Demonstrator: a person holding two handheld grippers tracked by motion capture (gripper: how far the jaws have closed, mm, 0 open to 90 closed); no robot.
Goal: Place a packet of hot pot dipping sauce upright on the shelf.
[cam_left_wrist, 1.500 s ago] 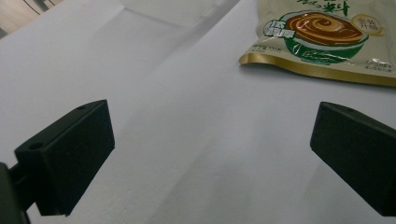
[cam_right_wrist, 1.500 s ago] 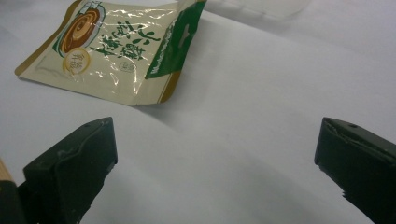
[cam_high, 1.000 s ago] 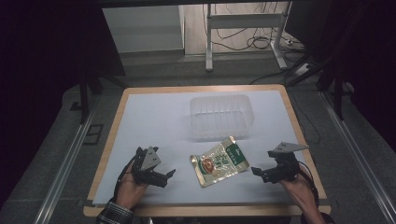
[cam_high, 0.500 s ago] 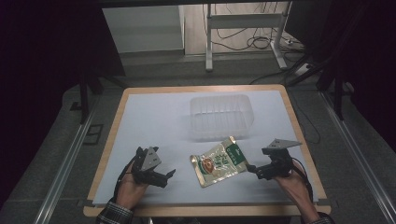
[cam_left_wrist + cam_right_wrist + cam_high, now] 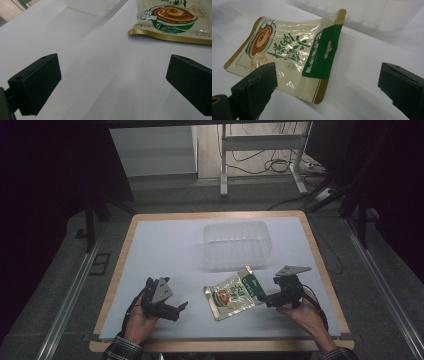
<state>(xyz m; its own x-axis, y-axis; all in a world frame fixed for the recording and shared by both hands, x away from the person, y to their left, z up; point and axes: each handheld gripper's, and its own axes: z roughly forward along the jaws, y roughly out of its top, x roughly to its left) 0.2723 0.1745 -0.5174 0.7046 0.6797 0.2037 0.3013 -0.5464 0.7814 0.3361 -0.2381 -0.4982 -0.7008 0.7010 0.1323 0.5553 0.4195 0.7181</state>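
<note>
Nearest the person, two tongs sit low over the white tabletop (image 5: 165,245): left tongs (image 5: 181,309), jaws spread, holding nothing; right tongs (image 5: 265,300), jaws spread at the green end of one cream-and-gold pouch (image 5: 233,292), not pinching it. That pouch lies flat between them. Farther back stands one clear plastic tub (image 5: 237,245).
</note>
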